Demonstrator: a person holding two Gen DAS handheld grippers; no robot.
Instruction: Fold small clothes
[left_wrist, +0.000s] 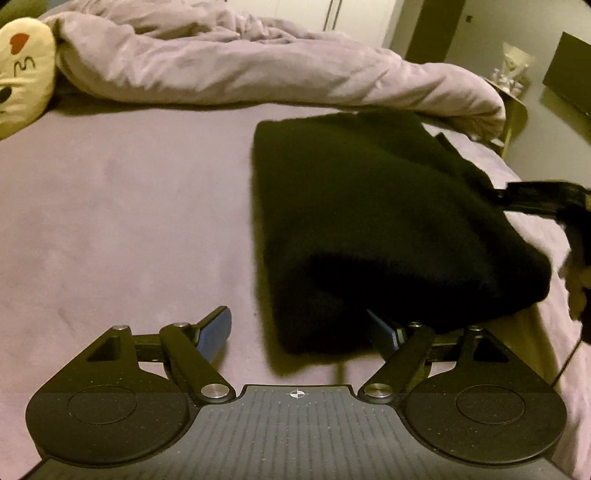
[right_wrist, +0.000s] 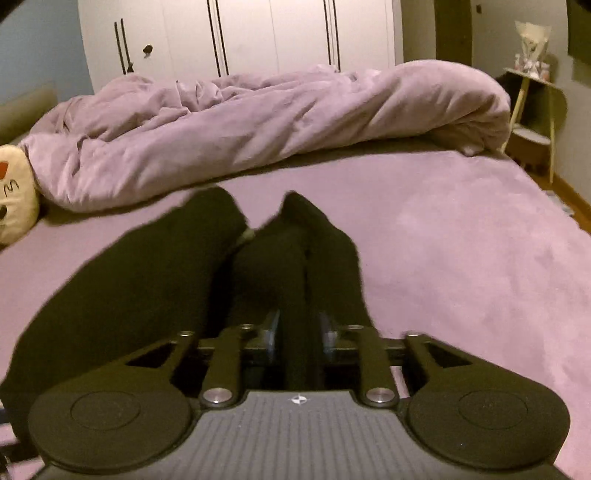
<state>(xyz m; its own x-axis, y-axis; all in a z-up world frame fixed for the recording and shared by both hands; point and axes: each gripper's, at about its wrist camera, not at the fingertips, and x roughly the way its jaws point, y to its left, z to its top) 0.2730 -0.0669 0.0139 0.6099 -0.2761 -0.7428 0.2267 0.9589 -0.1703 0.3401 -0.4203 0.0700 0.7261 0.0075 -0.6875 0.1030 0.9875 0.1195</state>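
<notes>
The black garment (left_wrist: 388, 229) lies on the purple bed (left_wrist: 129, 221), below the bunched duvet (left_wrist: 240, 62). The left tool (left_wrist: 299, 332) gapes wide, gripping nothing, its right pad under the cloth's near edge. The right tool (right_wrist: 297, 338) pinches a fold of the garment.

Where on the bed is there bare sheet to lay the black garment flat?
Bare sheet lies left of the black garment, between the plush pillow, the bunched duvet and the left gripper. In the right wrist view, another bare stretch runs right of the garment to the bed's edge. The back is crowded.
</notes>
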